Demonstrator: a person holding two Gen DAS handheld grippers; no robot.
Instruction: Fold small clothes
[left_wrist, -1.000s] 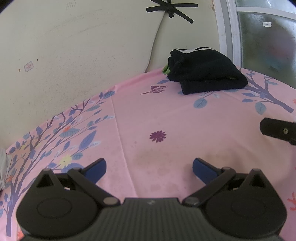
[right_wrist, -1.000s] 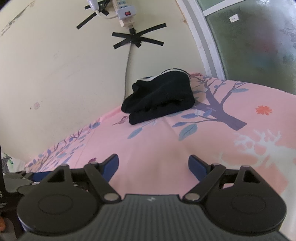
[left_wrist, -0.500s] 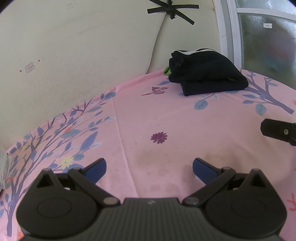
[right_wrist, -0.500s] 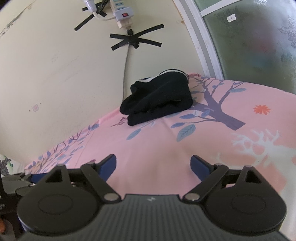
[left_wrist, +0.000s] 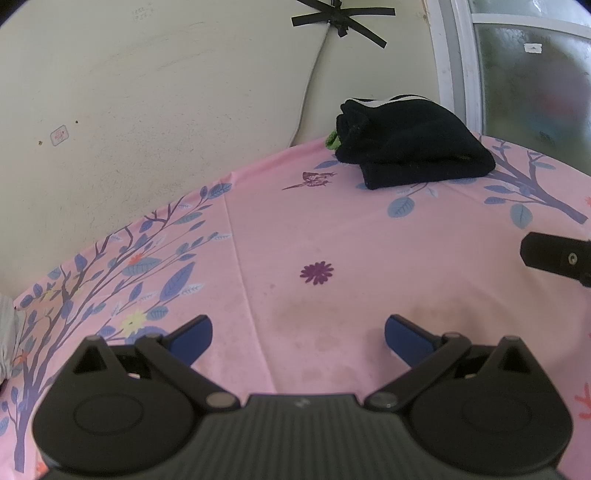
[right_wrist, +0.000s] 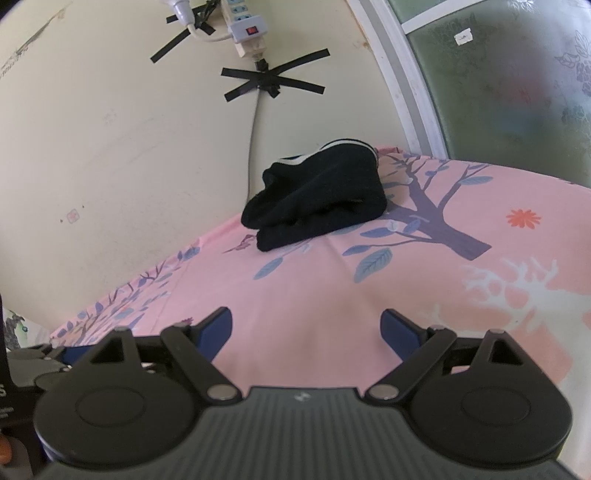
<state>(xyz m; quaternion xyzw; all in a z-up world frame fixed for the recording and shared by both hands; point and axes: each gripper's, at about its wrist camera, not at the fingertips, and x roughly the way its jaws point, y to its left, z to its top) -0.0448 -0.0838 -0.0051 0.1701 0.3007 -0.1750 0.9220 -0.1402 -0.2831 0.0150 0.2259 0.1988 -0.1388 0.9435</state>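
Note:
A folded black garment (left_wrist: 410, 144) with a white stripe lies at the far edge of the pink floral cloth (left_wrist: 332, 229), close to the wall; a bit of green shows at its left end. The right wrist view has the same black garment (right_wrist: 317, 197) ahead of the fingers. My left gripper (left_wrist: 298, 334) hovers open over bare pink cloth, well short of the garment, with nothing between its blue pads. My right gripper (right_wrist: 306, 330) is open too and holds nothing. A black part of the right gripper (left_wrist: 557, 256) pokes in at the left view's right edge.
A cream wall (left_wrist: 147, 110) with a taped cable (left_wrist: 340, 22) stands behind the table. A power strip (right_wrist: 245, 31) hangs above the garment. A frosted window (right_wrist: 498, 81) is at the right. Grey-white fabric (left_wrist: 7, 332) lies at the far left edge.
The right gripper has tilted upward a little, so the garment and power strip sit lower in its view. The left gripper has barely shifted. Both stay open.

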